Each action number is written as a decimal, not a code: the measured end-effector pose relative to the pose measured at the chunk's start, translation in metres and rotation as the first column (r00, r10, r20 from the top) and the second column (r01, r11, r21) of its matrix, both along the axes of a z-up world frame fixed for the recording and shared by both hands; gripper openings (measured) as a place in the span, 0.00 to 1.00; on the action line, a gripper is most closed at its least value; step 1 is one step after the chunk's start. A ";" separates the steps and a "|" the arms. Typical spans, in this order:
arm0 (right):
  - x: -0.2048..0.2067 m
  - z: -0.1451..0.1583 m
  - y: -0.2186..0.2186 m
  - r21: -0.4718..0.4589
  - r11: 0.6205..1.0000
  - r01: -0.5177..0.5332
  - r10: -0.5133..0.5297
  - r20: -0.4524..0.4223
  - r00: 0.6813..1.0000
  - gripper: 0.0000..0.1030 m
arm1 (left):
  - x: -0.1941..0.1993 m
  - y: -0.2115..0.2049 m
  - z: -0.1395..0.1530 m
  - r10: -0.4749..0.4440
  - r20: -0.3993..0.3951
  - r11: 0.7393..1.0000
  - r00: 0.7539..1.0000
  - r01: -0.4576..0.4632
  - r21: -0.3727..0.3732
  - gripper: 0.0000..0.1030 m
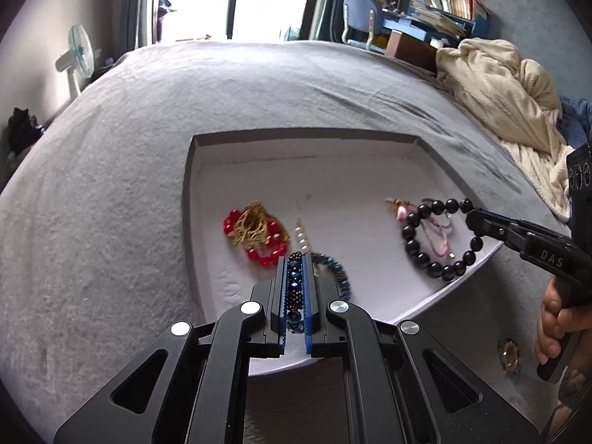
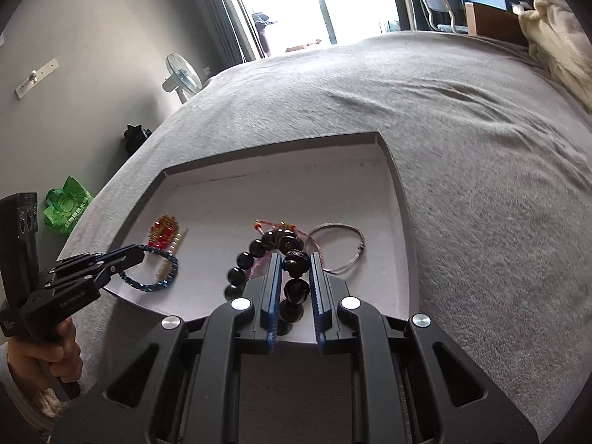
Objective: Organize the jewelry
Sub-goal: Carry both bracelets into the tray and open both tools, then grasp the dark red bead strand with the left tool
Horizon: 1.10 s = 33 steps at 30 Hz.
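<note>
A shallow white tray lies on the grey bed. My left gripper is shut on a blue beaded bracelet, held over the tray's near left part; it also shows in the right wrist view. My right gripper is shut on a black beaded bracelet, which hangs over the tray's right side. A red and gold bracelet, a small pearl piece, a pink cord piece and a thin grey bangle lie in the tray.
A gold ring-like piece lies on the grey bedcover by the tray's near right corner. A cream blanket is heaped at the far right. A fan and a green bag stand beyond the bed's left edge.
</note>
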State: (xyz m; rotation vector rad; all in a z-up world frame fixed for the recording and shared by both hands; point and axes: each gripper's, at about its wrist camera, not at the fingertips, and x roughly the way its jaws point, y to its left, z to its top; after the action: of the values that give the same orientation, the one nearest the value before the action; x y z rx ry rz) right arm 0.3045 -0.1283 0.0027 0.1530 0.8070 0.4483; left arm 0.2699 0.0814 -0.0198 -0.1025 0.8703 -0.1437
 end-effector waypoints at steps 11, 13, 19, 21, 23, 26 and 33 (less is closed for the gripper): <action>-0.010 -0.004 -0.014 0.005 1.000 0.026 -0.026 0.006 1.000 0.30 | -0.007 0.000 0.003 0.002 0.023 0.999 1.000 -0.003 0.051 0.30; -0.016 -0.002 -0.017 0.007 1.000 0.028 -0.028 0.016 0.999 0.35 | -0.012 0.000 0.005 0.006 0.033 0.998 0.999 -0.008 0.055 0.40; -0.040 0.004 -0.030 0.031 0.999 0.040 -0.041 0.048 0.998 0.40 | -0.032 -0.002 0.014 -0.001 0.078 0.999 0.997 -0.002 0.045 0.59; -0.049 0.006 -0.034 0.041 0.998 0.042 -0.044 0.056 0.997 0.46 | -0.042 -0.002 0.016 0.001 0.096 1.000 0.995 -0.004 0.030 0.63; -0.058 0.007 -0.038 0.043 0.998 0.041 -0.043 0.060 0.997 0.48 | -0.050 -0.003 0.019 -0.001 0.111 1.000 0.994 -0.001 0.020 0.65; -0.068 0.005 -0.042 0.037 0.999 0.036 -0.038 0.059 0.997 0.49 | -0.063 -0.008 0.020 -0.010 0.122 1.000 0.992 0.008 0.021 0.67; -0.100 -0.010 -0.051 0.034 0.999 0.034 -0.035 0.030 0.999 0.58 | -0.096 -0.023 0.016 -0.052 0.115 0.999 0.992 0.052 0.002 0.75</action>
State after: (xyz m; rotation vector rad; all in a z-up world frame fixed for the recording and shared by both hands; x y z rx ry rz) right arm 0.2045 -0.1791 -0.0075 0.1900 0.7659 0.4309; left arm 0.1734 0.0589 -0.0037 -0.0717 0.7582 -0.1969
